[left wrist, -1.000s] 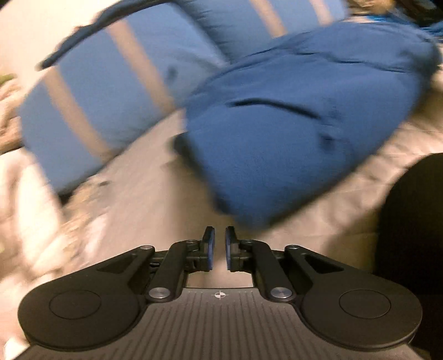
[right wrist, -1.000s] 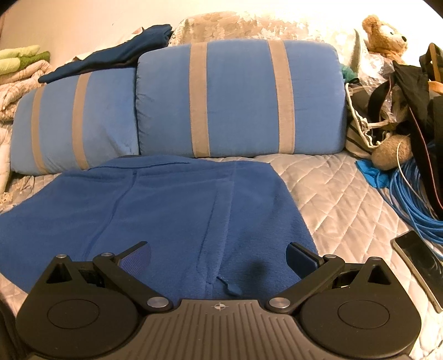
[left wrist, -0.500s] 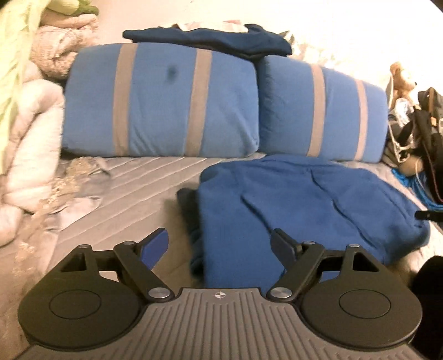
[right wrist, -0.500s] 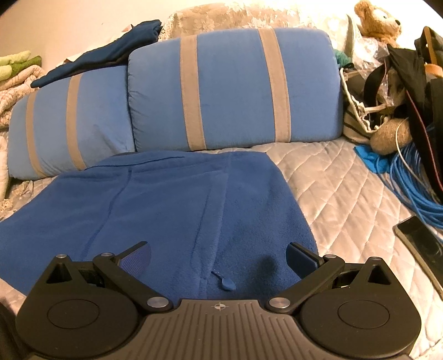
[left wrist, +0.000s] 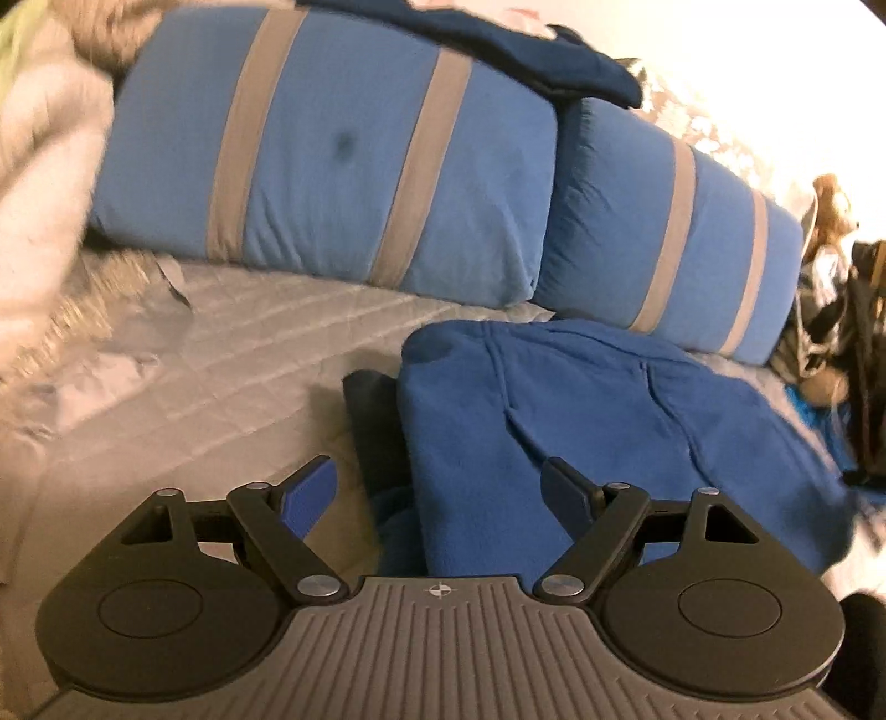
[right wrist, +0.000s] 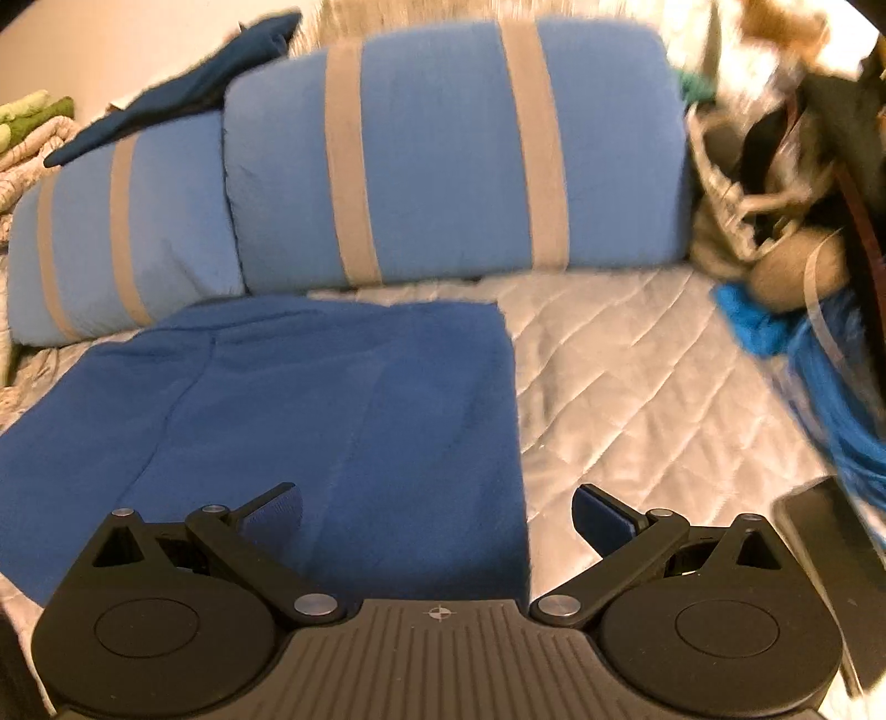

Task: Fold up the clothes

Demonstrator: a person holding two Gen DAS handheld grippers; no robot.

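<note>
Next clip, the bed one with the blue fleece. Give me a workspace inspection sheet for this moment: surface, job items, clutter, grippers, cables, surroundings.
Surface: quilted grey bedspread, lightly wrinkled.
Job's things: blue fleece garment lying partly folded on the bedspread, its right edge straight; dark lining shows at its left fold in the left wrist view.
Clutter: phone on the bedspread at right; navy garment on top of the striped pillows.
Grippers: left hand-held gripper open, empty; right hand-held gripper open, empty, over the fleece's right edge.
Cables: blue cable bundle at right.
Surroundings: bags and soft toys at right, blurred; folded blankets at left.
</note>
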